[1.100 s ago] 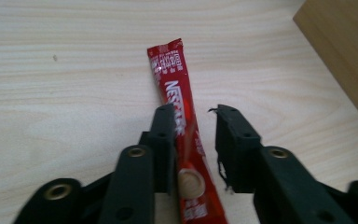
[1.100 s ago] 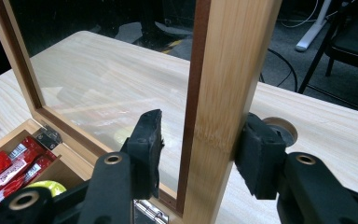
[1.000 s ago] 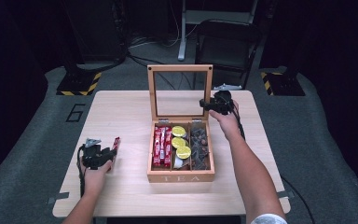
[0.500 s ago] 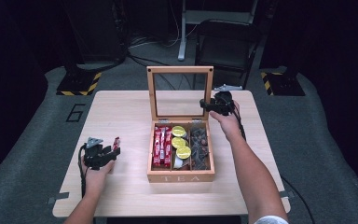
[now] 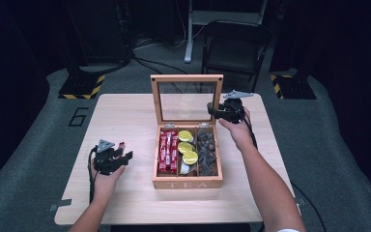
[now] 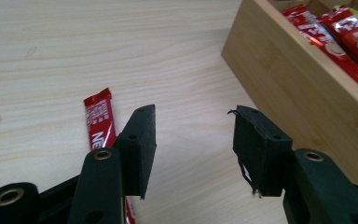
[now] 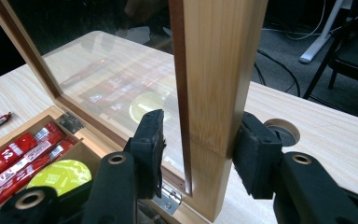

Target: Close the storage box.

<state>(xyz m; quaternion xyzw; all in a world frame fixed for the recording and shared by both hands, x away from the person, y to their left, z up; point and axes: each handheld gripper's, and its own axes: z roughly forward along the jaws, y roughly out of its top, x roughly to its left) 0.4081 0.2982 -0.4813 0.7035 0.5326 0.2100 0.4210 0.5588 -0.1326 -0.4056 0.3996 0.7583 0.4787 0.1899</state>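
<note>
**Packet set down on the counter, lid held up**

The right gripper [image 5: 218, 112] pinches the right post of the tea box's glass lid [image 7: 214, 93], one pad on each face of the wooden frame, keeping the lid upright over the tea box [image 5: 187, 182]. The left gripper [image 5: 120, 155] hovers just above the counter [image 5: 125, 116] to the left of the box, its fingers [image 6: 140, 140] spread with nothing between them. A red packet [image 6: 100, 122] lies flat on the counter, partly under the left finger and not gripped. More red packets fill the box's left compartment, yellow rounds the middle one and dark pieces the right.

By the look of it, the step in hand is taking packets out of the box one at a time: this one is released. The next move would call for swinging the left gripper over the box wall and lowering the spread fingers astride a single packet in the left compartment, while the right keeps its pinch so the lid does not fall.

Against the earlier frame, the left gripper's jaws have just been opening, with no packet between them now, and the gripper sits a little higher. The right gripper and lid are unchanged.
</note>
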